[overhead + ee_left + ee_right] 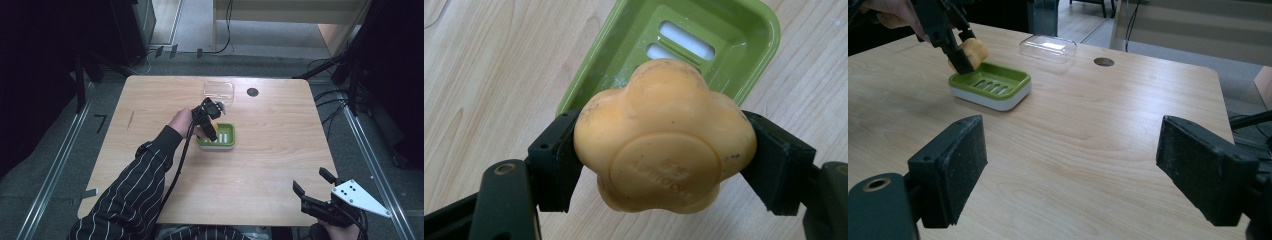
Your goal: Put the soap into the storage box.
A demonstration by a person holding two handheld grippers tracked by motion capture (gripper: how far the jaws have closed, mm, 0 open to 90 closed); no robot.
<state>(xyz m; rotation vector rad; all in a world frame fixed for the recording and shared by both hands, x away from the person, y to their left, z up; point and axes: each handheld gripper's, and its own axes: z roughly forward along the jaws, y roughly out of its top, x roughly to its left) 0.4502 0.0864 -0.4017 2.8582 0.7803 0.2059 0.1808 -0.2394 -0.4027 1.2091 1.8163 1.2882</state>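
An orange flower-shaped soap (664,145) is clamped between the black jaws of my left gripper (661,162), which is shut on it. The soap (973,50) hangs just over the left end of a green soap dish (990,87) with a white base and slotted floor. Whether it touches the dish I cannot tell. In the high view the left gripper (210,131) points down at the dish (225,137) in the table's middle. My right gripper (310,180) rests open at the table's near right corner, with nothing between its jaws (1073,170).
A clear plastic lid (218,89) lies behind the dish near the far edge. A dark round hole (252,92) sits in the tabletop to its right. A striped sleeve and a cable run from the left gripper to the near edge.
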